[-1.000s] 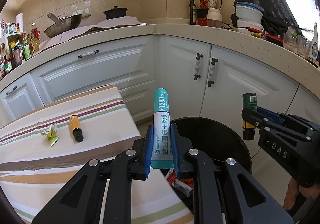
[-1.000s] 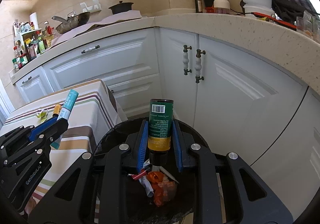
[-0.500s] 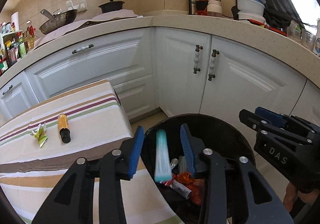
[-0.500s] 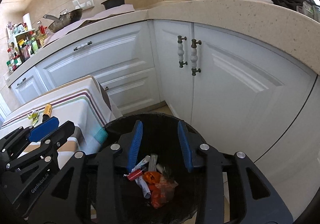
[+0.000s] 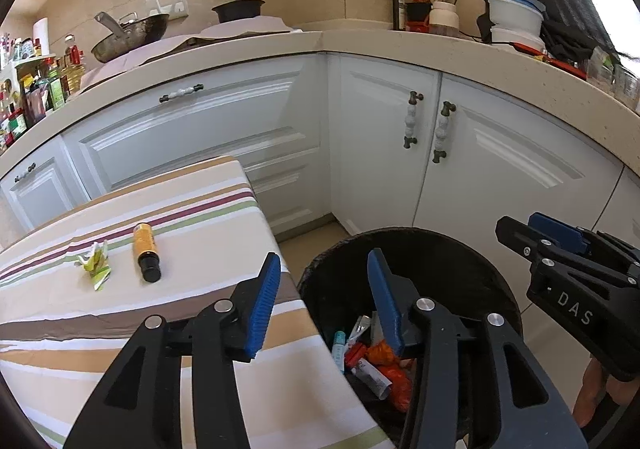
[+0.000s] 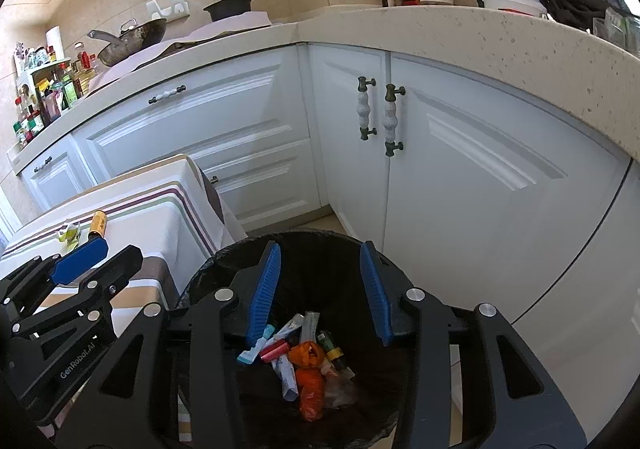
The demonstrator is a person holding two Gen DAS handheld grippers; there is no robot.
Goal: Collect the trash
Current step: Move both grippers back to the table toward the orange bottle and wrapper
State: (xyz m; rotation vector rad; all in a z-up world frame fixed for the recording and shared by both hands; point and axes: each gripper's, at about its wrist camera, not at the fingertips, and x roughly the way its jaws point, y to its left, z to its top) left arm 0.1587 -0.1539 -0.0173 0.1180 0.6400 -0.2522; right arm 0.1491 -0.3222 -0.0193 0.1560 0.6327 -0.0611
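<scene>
Teal tube [image 6: 256, 345], green bottle [image 6: 331, 345] now in black bin [image 6: 224, 253]; left gripper [image 5: 322, 269], right gripper [image 6: 320, 255] jaws just opened, empty, angled down over bin.

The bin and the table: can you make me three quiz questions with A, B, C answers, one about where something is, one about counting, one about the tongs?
1. Where is the orange bottle?
A. In the bin
B. On the striped tablecloth
C. On the counter

2. How many things lie on the tablecloth?
A. Two
B. Five
C. None

3. How are the left tongs over the bin?
A. Squeezing a tube
B. Open and empty
C. Holding a cup

Answers:
1 B, it lies beside the crumpled green wrapper on the cloth.
2 A, only the bottle and the wrapper are there.
3 B, the tongs have just been opening and nothing is between them; the right tongs are empty too.
</scene>
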